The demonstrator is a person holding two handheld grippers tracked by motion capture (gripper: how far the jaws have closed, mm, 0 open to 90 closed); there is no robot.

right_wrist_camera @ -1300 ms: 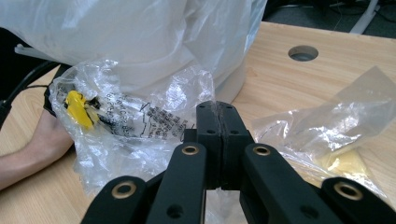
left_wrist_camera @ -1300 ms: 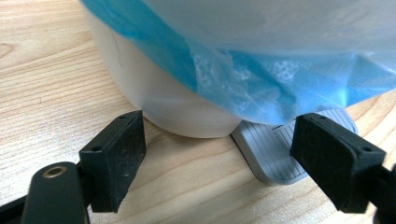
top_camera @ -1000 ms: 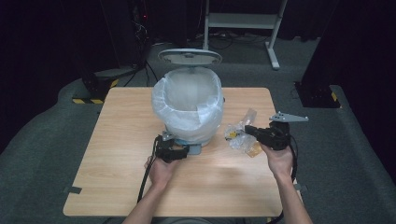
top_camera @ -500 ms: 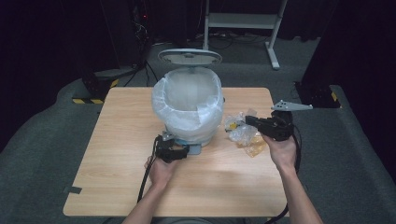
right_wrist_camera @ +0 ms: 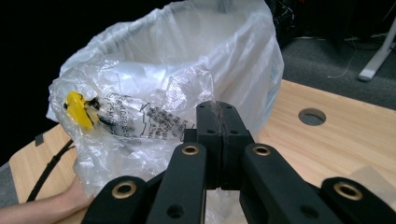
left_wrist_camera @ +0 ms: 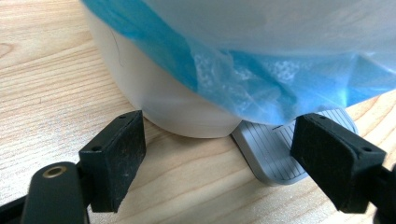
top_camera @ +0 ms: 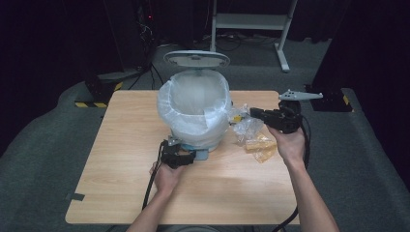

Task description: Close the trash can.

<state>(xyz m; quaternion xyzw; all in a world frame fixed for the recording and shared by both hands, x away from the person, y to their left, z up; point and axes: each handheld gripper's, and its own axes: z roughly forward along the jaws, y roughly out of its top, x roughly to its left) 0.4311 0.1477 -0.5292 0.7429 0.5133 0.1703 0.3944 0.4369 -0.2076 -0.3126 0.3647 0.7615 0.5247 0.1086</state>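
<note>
A white pedal bin (top_camera: 193, 113) lined with a pale plastic bag stands mid-table, its lid (top_camera: 196, 59) tipped up. My left gripper (top_camera: 191, 155) rests low at the bin's front. Its jaws are open (left_wrist_camera: 219, 163), and the grey pedal (left_wrist_camera: 275, 149) lies by the right-hand jaw under the blue liner (left_wrist_camera: 261, 70). My right gripper (top_camera: 254, 112) hovers right of the bin's rim, shut (right_wrist_camera: 219, 126) on a crumpled clear plastic bag (right_wrist_camera: 126, 126) with a yellow piece (right_wrist_camera: 77, 109) in it. That bag (top_camera: 246, 126) hangs off the table.
A second crumpled wrapper (top_camera: 261, 145) with a yellowish tint lies on the wooden table (top_camera: 121, 145) under the right hand. The table has a round cable hole (right_wrist_camera: 312, 116). A white desk frame (top_camera: 251, 19) stands on the dark floor behind.
My right gripper has risen with the clear bag, lifting it off the table beside the bin. The left gripper has stayed at the pedal.
</note>
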